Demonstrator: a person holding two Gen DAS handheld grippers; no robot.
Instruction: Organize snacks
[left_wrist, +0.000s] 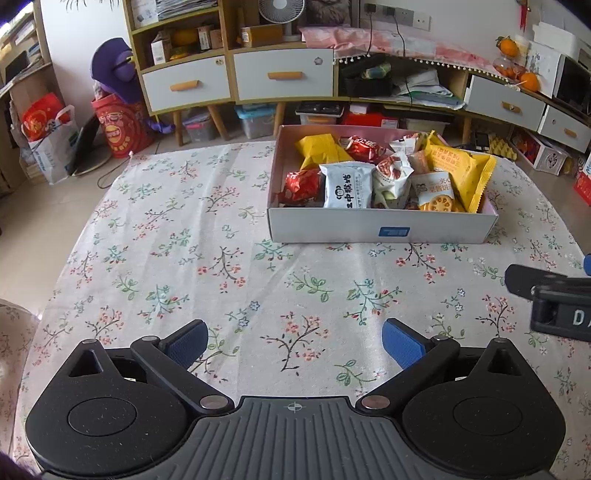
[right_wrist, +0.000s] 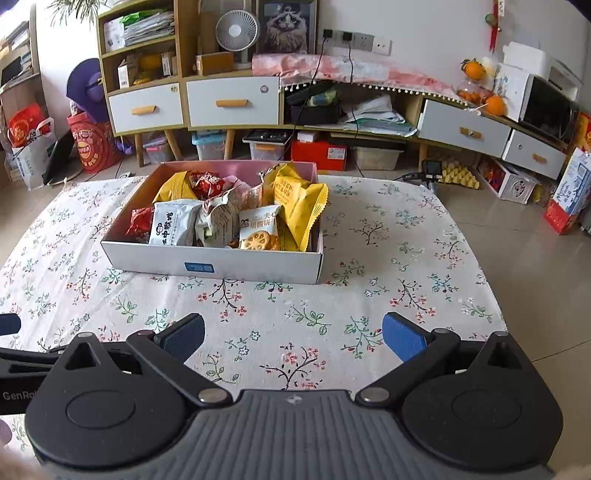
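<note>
Left tongs (left_wrist: 294, 341): released, blue pads wide apart, nothing between them; they hover low over the bare cloth, well short of the box
Right tongs (right_wrist: 293, 338): released, pads spread, grasping nothing; aimed straight at the box front, which suits a reach into the packets
Relative position: the two tools sit side by side, each showing at the edge of the other's view
Surface (left_wrist: 184, 240): covered with a white cloth printed with small flowers and twigs; no loose snack lies on the visible cloth
Box (right_wrist: 258, 264): shallow white carton with pink inner walls, standing on the far half of the surface; open top gives access from above
Snacks (right_wrist: 221, 218): all visible packets are inside the box, piled and overlapping rather than ranked, so sorting is judged not yet done
White packet (right_wrist: 171, 223): near the front wall, bold dark Chinese characters, not reliably readable
Biscuit packet (right_wrist: 258, 230): printed with a lattice biscuit and Chinese text
Yellow packet (right_wrist: 299, 206): leaning upright at the right end
Box label (right_wrist: 198, 267): small blue sticker, writing too small to read
Tool markings: "GenRo" partly visible on the left tool body, "D" on the right
</note>
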